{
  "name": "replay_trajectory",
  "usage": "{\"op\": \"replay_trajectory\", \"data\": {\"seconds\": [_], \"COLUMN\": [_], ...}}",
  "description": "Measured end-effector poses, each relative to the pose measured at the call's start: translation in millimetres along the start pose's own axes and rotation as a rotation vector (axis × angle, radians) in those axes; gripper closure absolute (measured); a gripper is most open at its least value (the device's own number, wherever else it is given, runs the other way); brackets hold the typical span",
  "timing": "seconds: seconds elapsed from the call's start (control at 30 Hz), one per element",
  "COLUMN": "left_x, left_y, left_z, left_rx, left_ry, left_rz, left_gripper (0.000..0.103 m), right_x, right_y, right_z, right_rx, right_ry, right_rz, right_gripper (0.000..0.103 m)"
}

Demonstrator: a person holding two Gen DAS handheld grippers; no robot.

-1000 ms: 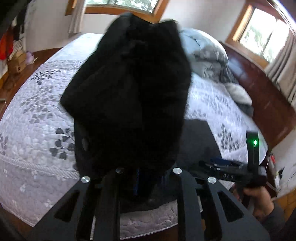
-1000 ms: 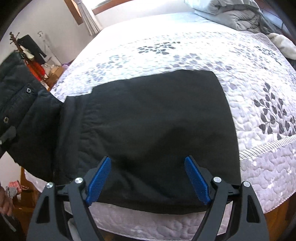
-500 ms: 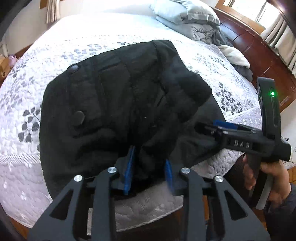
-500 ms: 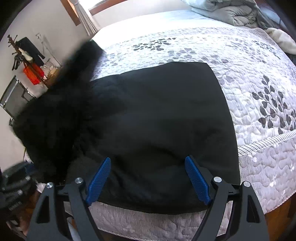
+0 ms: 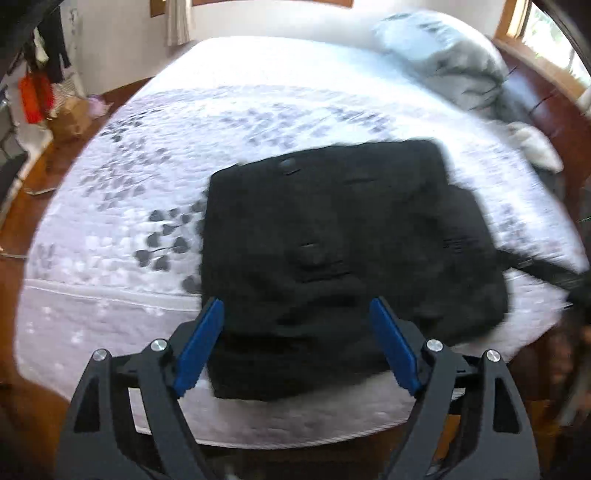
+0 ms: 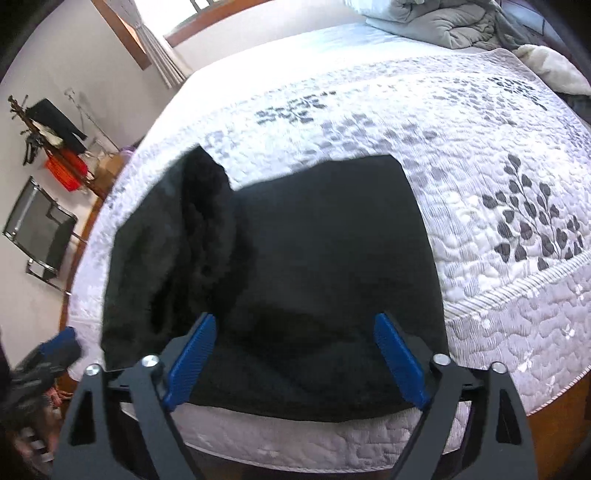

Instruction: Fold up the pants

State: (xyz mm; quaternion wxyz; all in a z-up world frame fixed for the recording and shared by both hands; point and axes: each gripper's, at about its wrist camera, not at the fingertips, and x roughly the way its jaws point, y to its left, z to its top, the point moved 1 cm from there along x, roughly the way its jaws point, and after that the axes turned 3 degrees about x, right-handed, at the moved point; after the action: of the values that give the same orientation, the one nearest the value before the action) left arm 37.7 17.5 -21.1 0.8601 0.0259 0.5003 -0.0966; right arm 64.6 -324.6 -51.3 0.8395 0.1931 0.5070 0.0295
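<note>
The black pants are lying folded into a compact block on the quilted bedspread, near the edge of the bed closest to both cameras. The left gripper is hovering just short of that near edge with its blue pads spread wide and nothing between them; the fabric is sitting directly ahead of the fingers, and two buttons on its top layer are facing up. This view is smeared by motion blur.

The right gripper is likewise standing open, its pads wide apart and gripping nothing, with the pants spread straight ahead of it. From here the cloth ahead and to the right is lying flat, while the part ahead and to the left is bunching up into a rumpled mound.

Far beyond both grippers, a grey duvet is heaped at the head of the bed. To the right gripper's left, a coat rack is standing against the wall.
</note>
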Motion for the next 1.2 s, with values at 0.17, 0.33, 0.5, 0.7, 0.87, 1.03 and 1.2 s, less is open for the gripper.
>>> {"op": "replay_trajectory", "data": {"seconds": [0.17, 0.33, 0.5, 0.7, 0.87, 1.03, 1.2], "left_x": [19.4, 27.6, 33.8, 55.4, 54.0, 46.1, 37.4], "left_y": [4.9, 17.1, 31.8, 32.0, 33.2, 41.8, 56.5], "left_z": [-3.1, -2.3, -6.0, -14.0, -14.8, -16.8, -20.3], "left_rx": [-0.058, -0.076, -0.142, -0.169, -0.181, -0.221, -0.271], "left_ry": [0.047, 0.083, 0.116, 0.168, 0.164, 0.175, 0.171], "left_rz": [0.054, 0.118, 0.104, -0.024, -0.038, -0.044, -0.032], "left_gripper": [0.013, 0.011, 0.010, 0.011, 0.011, 0.010, 0.010], "right_x": [10.4, 39.2, 69.2, 78.1, 77.4, 66.1, 48.9], "right_y": [26.6, 41.3, 44.3, 53.9, 66.3, 77.9, 82.3], "right_z": [13.7, 20.3, 15.2, 2.4, 0.3, -1.2, -2.1], "right_rx": [-0.044, -0.037, -0.006, -0.090, -0.148, -0.205, -0.217], "right_ry": [0.039, 0.129, 0.200, 0.176, 0.182, 0.135, 0.106], "right_rz": [0.040, 0.055, 0.074, 0.009, 0.031, 0.005, 0.039], "right_gripper": [0.008, 0.008, 0.008, 0.010, 0.044, 0.068, 0.075]}}
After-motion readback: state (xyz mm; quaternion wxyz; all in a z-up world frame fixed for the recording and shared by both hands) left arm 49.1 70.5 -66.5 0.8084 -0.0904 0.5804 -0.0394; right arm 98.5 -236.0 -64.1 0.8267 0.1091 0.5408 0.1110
